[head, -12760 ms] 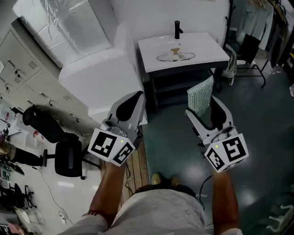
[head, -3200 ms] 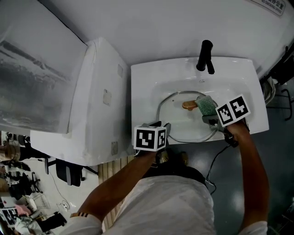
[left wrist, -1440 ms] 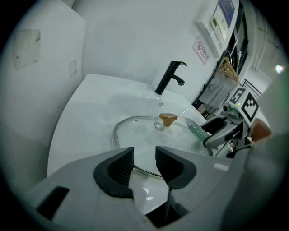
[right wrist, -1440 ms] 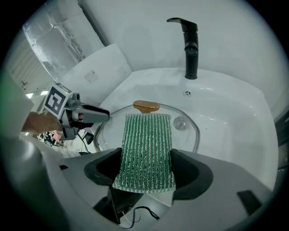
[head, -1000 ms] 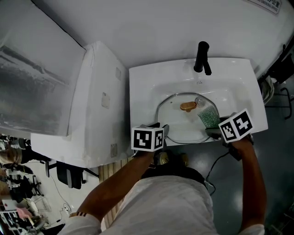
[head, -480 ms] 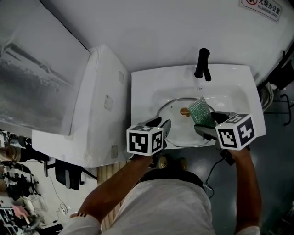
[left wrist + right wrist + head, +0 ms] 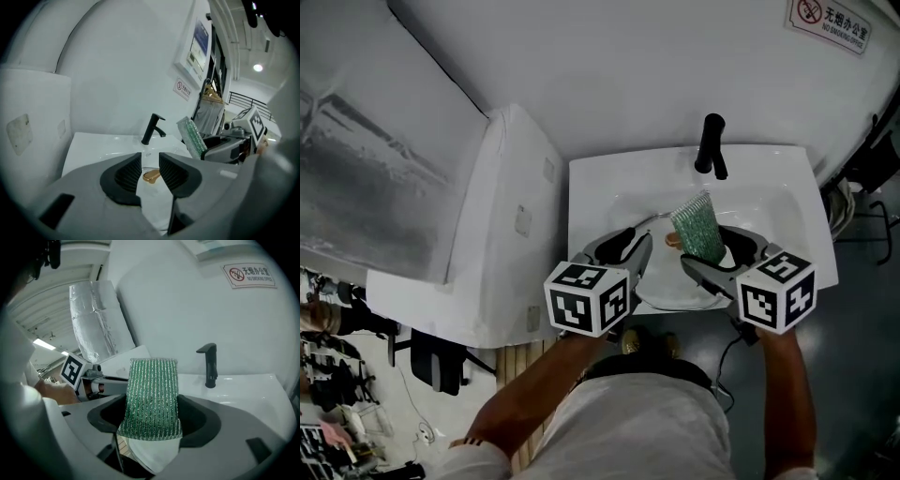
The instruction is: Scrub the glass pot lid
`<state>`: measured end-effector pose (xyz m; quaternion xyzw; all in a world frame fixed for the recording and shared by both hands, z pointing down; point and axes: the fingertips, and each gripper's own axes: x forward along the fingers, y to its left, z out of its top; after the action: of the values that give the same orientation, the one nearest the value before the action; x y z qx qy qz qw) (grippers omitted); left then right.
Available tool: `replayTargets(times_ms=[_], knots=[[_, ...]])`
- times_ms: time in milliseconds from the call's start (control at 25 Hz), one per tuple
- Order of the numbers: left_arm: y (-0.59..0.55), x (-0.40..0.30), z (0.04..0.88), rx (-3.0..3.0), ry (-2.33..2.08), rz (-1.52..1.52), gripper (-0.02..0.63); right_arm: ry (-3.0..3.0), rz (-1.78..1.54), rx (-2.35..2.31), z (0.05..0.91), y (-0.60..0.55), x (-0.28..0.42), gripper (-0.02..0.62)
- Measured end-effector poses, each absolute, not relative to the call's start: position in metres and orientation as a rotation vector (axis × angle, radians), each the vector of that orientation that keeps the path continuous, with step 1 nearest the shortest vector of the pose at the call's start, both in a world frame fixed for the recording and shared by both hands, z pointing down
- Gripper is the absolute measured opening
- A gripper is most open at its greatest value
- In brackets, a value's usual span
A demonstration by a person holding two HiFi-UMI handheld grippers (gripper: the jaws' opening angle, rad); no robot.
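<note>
Sponge (image 7: 697,225), green, flat and scratchy with thin ridges, squeezed tight in the right gripper (image 7: 712,248) just above the smooth white sink (image 7: 591,187). Round glass pot lid (image 7: 672,242) with shiny gold knob, lying inside that sink. Left gripper (image 7: 633,240) above the sink's near edge, ribbed black jaws apart, just now closing a bit, nothing between.

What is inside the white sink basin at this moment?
The glass pot lid lies flat in the sink, gold knob up. The green sponge in the right gripper and the left gripper cover part of its rim.
</note>
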<state>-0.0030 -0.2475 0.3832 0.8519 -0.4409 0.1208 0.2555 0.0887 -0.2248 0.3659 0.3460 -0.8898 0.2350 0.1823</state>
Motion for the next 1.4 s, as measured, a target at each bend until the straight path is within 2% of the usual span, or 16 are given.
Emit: replayTargets(times_ms=[560,1400], knots=[[-0.248,-0.003,0.32,2.554,-1.204,0.064,0.05,-2.801,0.444,1.086,0.308,-0.222,0.067,0.337],[-0.243,-0.005,0.267,2.818,-1.177,-0.2,0.017,-2.994,0.114,1.253,0.263,-0.231,0.058,0.337]])
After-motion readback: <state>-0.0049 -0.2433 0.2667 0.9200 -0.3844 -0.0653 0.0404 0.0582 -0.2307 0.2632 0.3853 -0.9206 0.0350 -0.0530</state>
